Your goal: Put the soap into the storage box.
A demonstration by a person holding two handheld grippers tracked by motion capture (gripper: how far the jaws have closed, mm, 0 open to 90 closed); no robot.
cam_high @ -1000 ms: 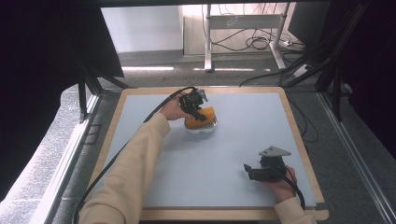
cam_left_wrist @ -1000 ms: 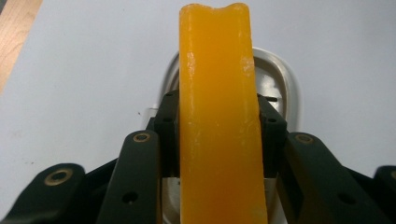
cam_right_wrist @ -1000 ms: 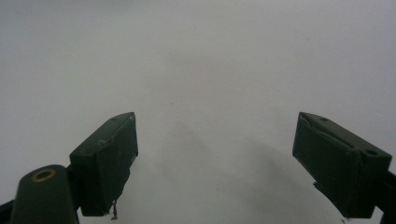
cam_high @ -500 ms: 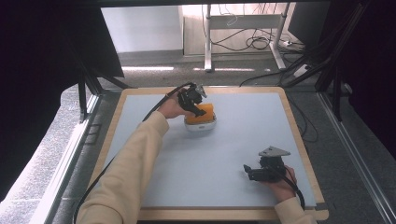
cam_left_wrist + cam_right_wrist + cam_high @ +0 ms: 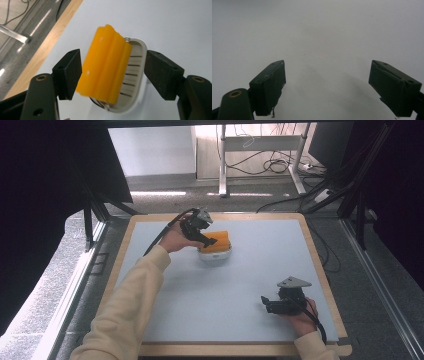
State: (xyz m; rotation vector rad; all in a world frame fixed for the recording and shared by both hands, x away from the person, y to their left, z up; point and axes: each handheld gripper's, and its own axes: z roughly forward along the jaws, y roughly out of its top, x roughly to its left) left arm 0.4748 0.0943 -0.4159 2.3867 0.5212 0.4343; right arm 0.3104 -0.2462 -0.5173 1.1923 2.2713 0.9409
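since the left gripper (image 5: 113, 75) has its jaws spread on either side of the orange soap bar (image 5: 105, 65) with neither pad pressing on it, the bar is no longer pinched; those jaws have just been opening, and the bar lies between them, free. it rests tilted in a white slotted soap dish (image 5: 132, 80), leaning up on one long edge rather than flat on the slats. in the high view the dish (image 5: 215, 254) sits on the pale blue mat (image 5: 250, 285) toward the far side, left of the middle.

the likely trouble, as i judge it: the left pad looks very near the bar's side, so a crooked pull-away could catch it and tip it out of the dish, or drag the light dish across the mat. because the bar is propped and not seated, it might also slide or roll over by itself.

the right gripper (image 5: 270, 304), spread wide and holding nothing, hangs over bare mat near the person's edge, well apart from the dish.

no brand, label or writing can be read on the bar, the dish or the grippers.
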